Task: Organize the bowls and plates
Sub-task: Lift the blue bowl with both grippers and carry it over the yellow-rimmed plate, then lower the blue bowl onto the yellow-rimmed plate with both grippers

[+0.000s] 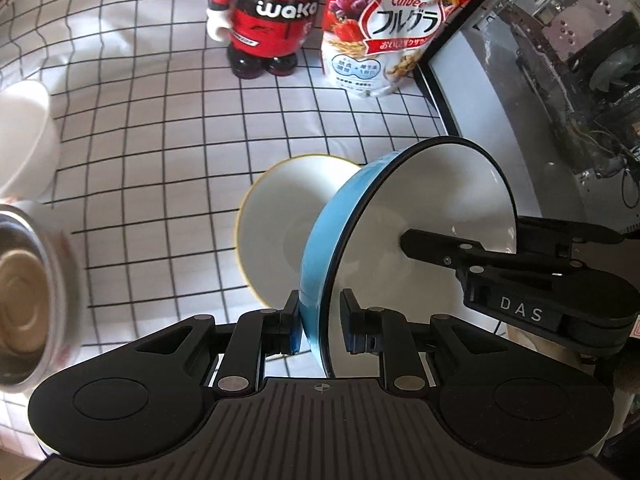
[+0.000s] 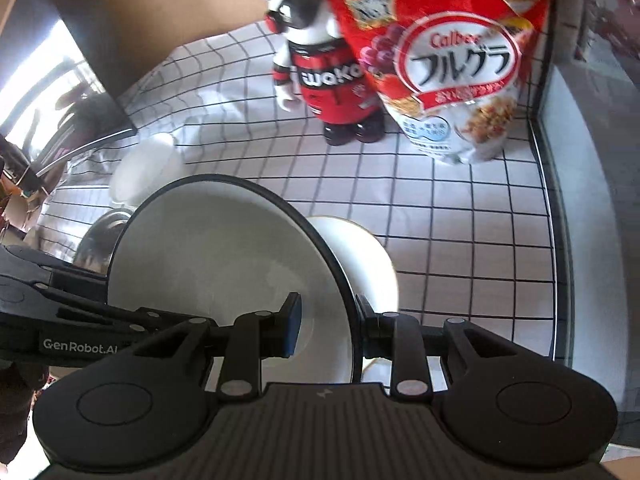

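Both grippers hold one blue bowl by opposite sides of its rim, above a white cloth with a black grid. The bowl is blue outside, white inside, with a thin dark rim, and it is empty. In the left wrist view it is seen nearly edge-on, with its white inside facing right.

The left gripper pinches the near part of the rim: one finger lies against the blue outer wall, the other on the white inner side. The right gripper clamps the opposite part of the rim in the same way, with one pad inside the bowl and the other on the outside. Each gripper shows in the other's camera, reaching in from the side.

Directly under and behind the held bowl, a white plate with a yellowish edge rests on the cloth. It holds nothing.

At the left, a white bowl stands on the cloth, and just beside it is a shiny metal bowl; their contents cannot be made out.

At the back of the cloth stand a red and black bear figure and, close beside it, an upright red and white cereal bag. A glass-sided computer case borders the cloth on the right.
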The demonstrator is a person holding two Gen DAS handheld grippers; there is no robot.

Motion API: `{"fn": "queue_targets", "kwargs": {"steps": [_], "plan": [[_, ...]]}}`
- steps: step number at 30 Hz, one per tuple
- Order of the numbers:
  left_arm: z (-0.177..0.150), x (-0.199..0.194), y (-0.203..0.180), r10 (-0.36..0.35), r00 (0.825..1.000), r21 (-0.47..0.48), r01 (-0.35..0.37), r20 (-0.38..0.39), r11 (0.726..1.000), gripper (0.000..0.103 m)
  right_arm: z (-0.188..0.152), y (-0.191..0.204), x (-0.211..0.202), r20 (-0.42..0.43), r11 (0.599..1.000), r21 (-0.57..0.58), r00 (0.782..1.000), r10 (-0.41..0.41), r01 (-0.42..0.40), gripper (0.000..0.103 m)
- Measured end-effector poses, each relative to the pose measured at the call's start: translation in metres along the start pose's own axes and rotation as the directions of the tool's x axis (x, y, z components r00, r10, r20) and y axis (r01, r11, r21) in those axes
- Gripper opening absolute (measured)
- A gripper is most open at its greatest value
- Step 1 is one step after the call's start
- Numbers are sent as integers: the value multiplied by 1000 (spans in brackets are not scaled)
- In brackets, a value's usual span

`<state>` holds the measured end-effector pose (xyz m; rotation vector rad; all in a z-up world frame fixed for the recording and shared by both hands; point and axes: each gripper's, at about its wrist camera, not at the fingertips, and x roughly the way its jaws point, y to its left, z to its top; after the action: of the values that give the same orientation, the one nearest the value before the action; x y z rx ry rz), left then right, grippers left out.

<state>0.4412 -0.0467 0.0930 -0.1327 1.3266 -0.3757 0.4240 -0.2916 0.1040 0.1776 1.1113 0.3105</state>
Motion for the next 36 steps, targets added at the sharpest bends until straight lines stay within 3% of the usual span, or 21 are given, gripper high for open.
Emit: {"fn": "queue_targets", "kwargs": {"steps": [11,21,36], "plan": [[5,35,5,101,992,5,-102,74,995,21,4,-16,48,-57,998,67,998,23,-19,28],[9,58,19,102,994,-6,-102,25,995,21,11,-13,72,-89,999,31,996,-14,17,29],[22,66,36,38,998,-36,-36,44,999,21,18,-20,88,-107,999,32,994,-3,7,29]]}}
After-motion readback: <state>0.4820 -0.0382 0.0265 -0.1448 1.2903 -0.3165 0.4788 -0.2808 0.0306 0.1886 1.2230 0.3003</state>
